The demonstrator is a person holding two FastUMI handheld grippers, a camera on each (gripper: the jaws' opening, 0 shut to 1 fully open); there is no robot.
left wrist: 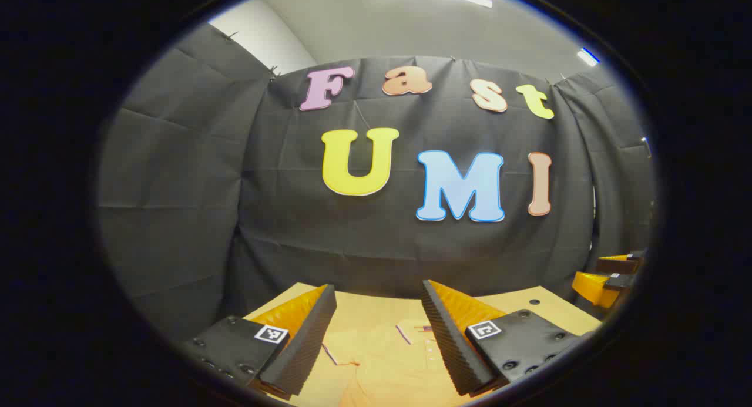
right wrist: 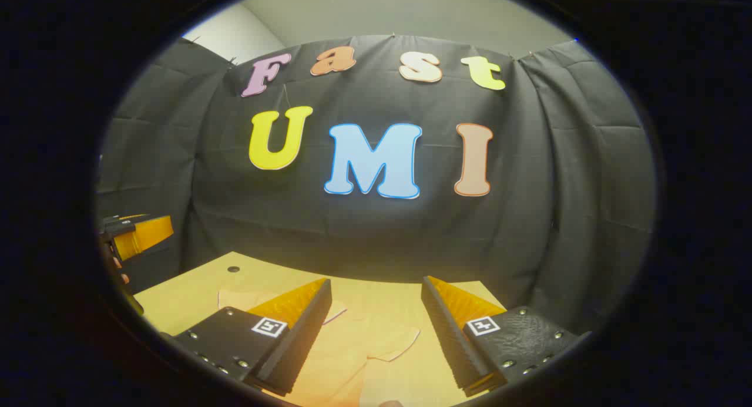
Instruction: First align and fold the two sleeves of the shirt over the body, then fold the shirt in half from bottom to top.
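While both grippers are hovering above desk [right wrist: 194,289], shirt [left wrist: 388,360] is lying flat on it, below and between fingers of each. Left gripper [left wrist: 379,330] is gaping wide, gripping nothing, collar area under it. Right gripper [right wrist: 376,328] is also gaping wide, sleeve [right wrist: 393,342] lying beneath gap.

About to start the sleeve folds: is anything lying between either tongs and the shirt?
Nothing visible does. The left tongs and right tongs both hang open above the shirt, which lies flat on the table with only air below the fingers.
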